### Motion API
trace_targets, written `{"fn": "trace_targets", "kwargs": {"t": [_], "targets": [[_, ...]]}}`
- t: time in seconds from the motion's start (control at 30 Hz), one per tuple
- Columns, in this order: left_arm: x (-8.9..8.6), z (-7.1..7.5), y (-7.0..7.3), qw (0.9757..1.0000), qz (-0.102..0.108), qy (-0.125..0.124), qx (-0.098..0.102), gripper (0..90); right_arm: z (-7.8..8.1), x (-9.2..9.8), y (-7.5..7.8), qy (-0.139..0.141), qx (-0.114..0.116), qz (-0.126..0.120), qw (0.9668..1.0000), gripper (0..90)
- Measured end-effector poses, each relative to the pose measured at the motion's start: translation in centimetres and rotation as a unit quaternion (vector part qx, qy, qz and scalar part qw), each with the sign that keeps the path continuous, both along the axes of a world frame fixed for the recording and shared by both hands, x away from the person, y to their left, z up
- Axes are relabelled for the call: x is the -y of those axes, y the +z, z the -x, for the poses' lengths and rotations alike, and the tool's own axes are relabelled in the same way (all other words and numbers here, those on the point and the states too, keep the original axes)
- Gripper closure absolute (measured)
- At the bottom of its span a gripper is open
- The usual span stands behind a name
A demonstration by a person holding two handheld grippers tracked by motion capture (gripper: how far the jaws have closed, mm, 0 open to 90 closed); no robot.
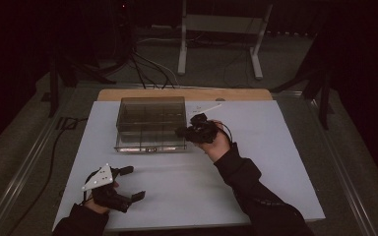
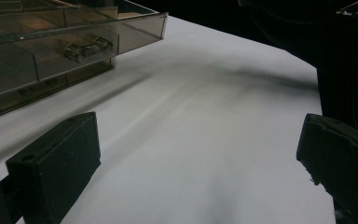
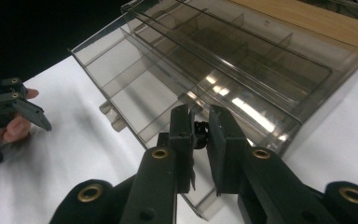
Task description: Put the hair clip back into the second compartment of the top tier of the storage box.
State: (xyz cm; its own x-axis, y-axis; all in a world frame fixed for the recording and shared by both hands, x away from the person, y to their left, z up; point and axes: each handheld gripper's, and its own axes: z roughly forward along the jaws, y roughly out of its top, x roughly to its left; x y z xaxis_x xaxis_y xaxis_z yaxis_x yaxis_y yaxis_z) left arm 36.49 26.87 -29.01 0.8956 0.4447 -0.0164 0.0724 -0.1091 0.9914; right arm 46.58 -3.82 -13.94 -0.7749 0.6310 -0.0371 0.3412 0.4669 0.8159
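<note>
Your right gripper (image 3: 200,140), jaws pinched on a small dark piece (image 3: 199,135), hangs over the open drawer (image 3: 135,105) of the clear organizer box (image 1: 151,114), so center it above one compartment before letting go, while your left gripper (image 1: 129,183) rests wide apart on the white table (image 1: 256,162).

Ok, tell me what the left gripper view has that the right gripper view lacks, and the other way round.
Left gripper view, not the right: the wide gap between the left hand-held gripper jaws, over a bare stretch of white table. Right gripper view, not the left: the right hand-held gripper shut at the open drawer's edge, and a wooden strip behind. Both: the smoky clear drawer box and its drawer handle.
</note>
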Motion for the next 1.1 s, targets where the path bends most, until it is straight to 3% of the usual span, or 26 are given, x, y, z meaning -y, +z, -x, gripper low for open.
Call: {"fn": "trace_targets", "kwargs": {"t": [1.1], "targets": [[0.0,0.1,0.0,1.0000,0.001,-0.003,0.000,0.5,-1.1,-6.1,-1.1,0.040,-0.016,0.016,0.9989,80.6]]}}
